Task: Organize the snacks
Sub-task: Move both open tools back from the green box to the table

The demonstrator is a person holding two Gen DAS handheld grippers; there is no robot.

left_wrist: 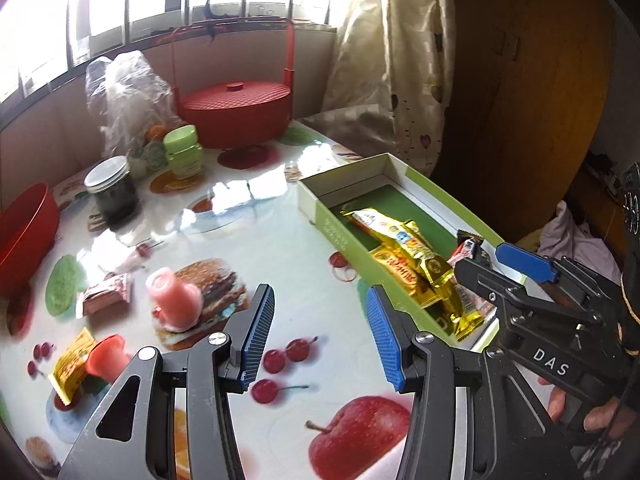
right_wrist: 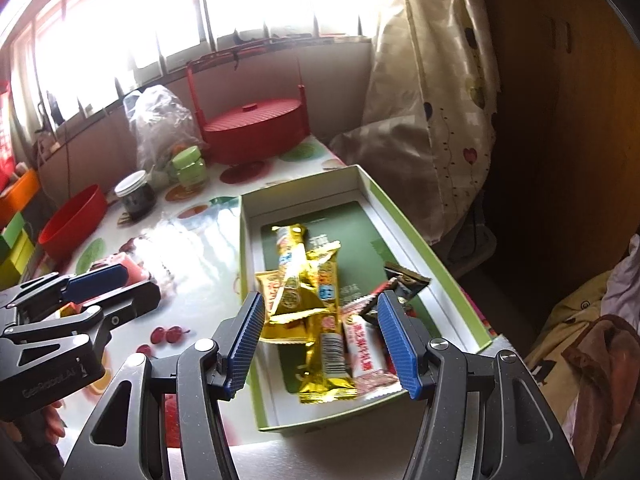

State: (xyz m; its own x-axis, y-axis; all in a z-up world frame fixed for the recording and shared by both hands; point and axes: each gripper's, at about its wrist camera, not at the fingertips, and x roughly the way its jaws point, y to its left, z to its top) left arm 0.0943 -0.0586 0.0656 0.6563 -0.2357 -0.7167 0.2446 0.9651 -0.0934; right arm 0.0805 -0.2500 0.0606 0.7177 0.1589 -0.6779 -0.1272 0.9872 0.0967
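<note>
A green and white box (left_wrist: pixel 332 222) (right_wrist: pixel 248 240) lies on the fruit-print table and holds several gold snack packets (left_wrist: pixel 404 248) (right_wrist: pixel 308 280) and red-and-white packets (right_wrist: pixel 362 354). My left gripper (left_wrist: pixel 320 332) is open and empty above the table, left of the box. My right gripper (right_wrist: pixel 320 340) is open and empty, hovering over the packets in the box; it also shows in the left wrist view (left_wrist: pixel 504 264). Loose on the table lie a pink jelly cup (left_wrist: pixel 174 296), a red-brown packet (left_wrist: pixel 106 298), a gold packet (left_wrist: pixel 72 364) and a red-capped item (left_wrist: pixel 106 358).
At the back stand a red lidded basket with tall handle (left_wrist: pixel 236 116) (right_wrist: pixel 256 128), a clear plastic bag (left_wrist: pixel 124 92), a green jar (left_wrist: pixel 184 152), a dark jar with white lid (left_wrist: pixel 110 192) and a red bowl (left_wrist: pixel 24 232). A curtain (left_wrist: pixel 396 60) hangs at the right.
</note>
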